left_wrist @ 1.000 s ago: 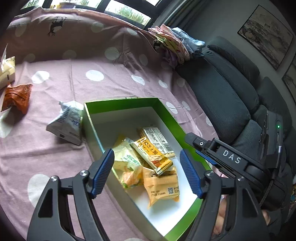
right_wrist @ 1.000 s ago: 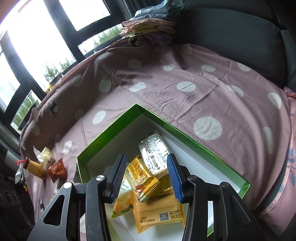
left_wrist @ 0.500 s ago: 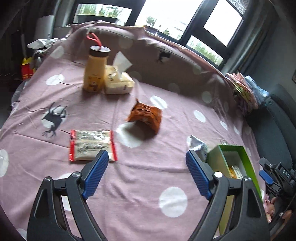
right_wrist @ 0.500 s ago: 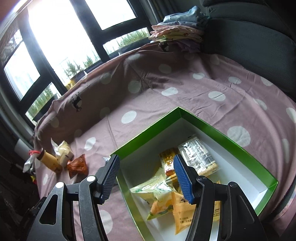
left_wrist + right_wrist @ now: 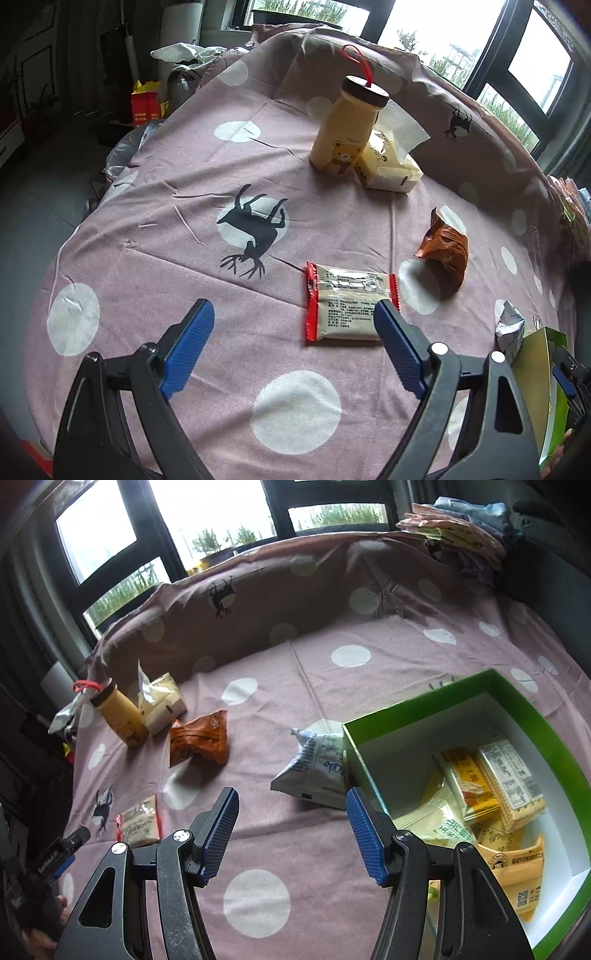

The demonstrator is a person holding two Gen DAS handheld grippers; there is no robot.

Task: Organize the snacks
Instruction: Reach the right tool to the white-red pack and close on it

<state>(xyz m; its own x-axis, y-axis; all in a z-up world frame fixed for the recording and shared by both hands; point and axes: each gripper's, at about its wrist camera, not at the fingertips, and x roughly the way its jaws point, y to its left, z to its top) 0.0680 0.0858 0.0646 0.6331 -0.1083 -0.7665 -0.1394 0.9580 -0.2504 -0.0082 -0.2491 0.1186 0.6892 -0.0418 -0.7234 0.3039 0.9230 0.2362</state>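
Note:
My left gripper (image 5: 291,308) hovers over the pink dotted cloth, its jaws opening with nothing between them. A white packet with red ends (image 5: 349,306) lies flat just beyond its right fingertip. Farther right lie an orange packet (image 5: 445,254) and a silver packet (image 5: 509,326) beside the green box (image 5: 535,369). My right gripper (image 5: 291,795) is open and empty, a little short of the silver packet (image 5: 314,771). That packet leans against the green box (image 5: 417,705), which holds several yellow and cream snack packets (image 5: 491,790). The orange packet (image 5: 201,740) and the red-ended packet (image 5: 140,821) lie to the left.
A yellow bear bottle (image 5: 343,140) with a red loop stands by a tissue pack (image 5: 391,170) at the back of the cloth. Folded clothes (image 5: 454,528) rest on the dark sofa (image 5: 546,535) at the far right. The cloth drops off at the left edge.
My left gripper swung left from above the box to the red-ended packet, its jaws wider. My right gripper left the box for the cloth by the silver packet, and its jaws opened.

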